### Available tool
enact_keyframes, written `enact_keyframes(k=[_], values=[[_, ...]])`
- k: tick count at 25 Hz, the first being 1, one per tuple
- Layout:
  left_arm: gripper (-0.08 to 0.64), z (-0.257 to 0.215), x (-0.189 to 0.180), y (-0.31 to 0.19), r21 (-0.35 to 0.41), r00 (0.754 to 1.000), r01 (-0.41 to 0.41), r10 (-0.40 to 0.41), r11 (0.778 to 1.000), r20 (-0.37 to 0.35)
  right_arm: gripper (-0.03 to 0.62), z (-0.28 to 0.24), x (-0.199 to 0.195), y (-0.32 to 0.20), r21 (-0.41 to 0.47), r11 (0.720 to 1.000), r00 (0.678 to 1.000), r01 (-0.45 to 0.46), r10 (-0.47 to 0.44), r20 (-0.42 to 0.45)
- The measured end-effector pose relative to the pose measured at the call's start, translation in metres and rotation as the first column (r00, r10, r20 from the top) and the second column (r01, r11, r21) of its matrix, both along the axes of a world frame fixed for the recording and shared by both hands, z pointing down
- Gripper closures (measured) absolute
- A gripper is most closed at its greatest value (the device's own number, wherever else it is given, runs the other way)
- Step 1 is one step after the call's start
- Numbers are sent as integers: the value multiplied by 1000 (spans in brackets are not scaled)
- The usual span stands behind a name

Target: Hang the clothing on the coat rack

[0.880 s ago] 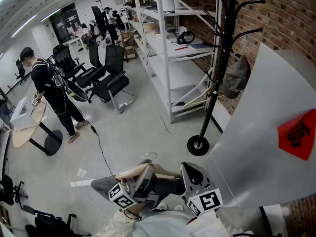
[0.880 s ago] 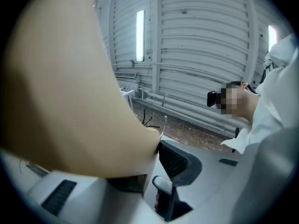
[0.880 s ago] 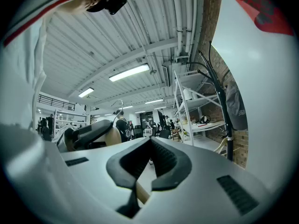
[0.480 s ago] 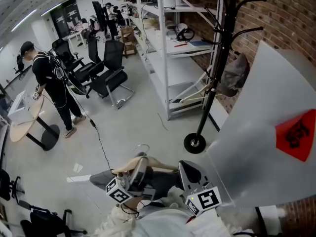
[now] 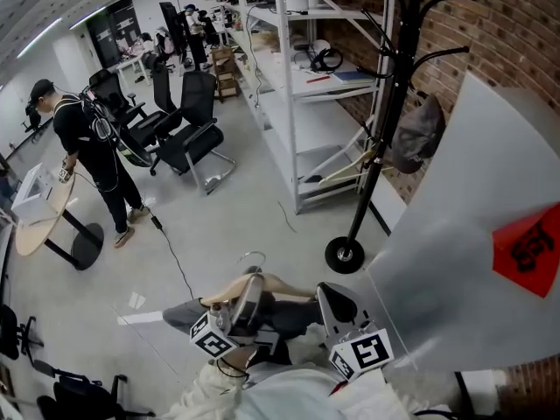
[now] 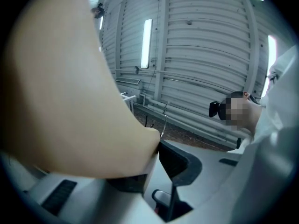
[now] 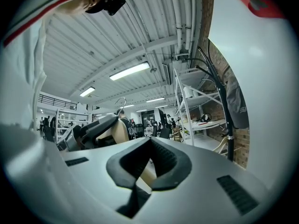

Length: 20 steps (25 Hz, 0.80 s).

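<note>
A wooden hanger (image 5: 271, 285) with a wire hook (image 5: 252, 257) carries grey clothing (image 5: 185, 311) low in the head view. My left gripper (image 5: 248, 292) is shut on the hanger near its middle; in the left gripper view the tan wood (image 6: 70, 101) fills the left side against the dark pad of my left gripper (image 6: 156, 146). My right gripper (image 5: 337, 303) is closed round the hanger's right end, where tan wood (image 7: 148, 174) shows between the pads of my right gripper (image 7: 150, 155). The black coat rack (image 5: 389, 112) stands ahead to the right, with a grey cap (image 5: 418, 134) on it.
White metal shelving (image 5: 297, 86) runs beside the rack along a brick wall. A large white panel (image 5: 464, 234) with a red sign leans at the right. Black office chairs (image 5: 197, 138), a standing person (image 5: 87, 147), a round table (image 5: 39, 221) and a floor cable (image 5: 175, 261) lie to the left.
The hanger and both grippers have shifted slightly up and left in the head view. Both grips look the same. The standing person has stepped a little to the left.
</note>
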<state>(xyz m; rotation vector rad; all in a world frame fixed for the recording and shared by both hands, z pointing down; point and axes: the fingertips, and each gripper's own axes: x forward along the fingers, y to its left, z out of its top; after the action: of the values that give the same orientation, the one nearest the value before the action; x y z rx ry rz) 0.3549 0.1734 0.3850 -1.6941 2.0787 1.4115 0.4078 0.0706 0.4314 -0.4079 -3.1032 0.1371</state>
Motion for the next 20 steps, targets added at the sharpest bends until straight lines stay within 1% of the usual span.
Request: enact_keyframes(k=[9,16,20], values=[[457,-1,-59,-22,-14,998,-55,55,998,7,569,0,-58,-16,8,998,998,-56,56,-7],[457,0,-116,-19,-7,997,-83,83,997,2,569,2,-114,-12,12,996,996,-84,84,-14],[457,0,-150,-16,-4,996,-87,87,996,-1,569,2,-148,-7,15,997,997,-80,80,-18]])
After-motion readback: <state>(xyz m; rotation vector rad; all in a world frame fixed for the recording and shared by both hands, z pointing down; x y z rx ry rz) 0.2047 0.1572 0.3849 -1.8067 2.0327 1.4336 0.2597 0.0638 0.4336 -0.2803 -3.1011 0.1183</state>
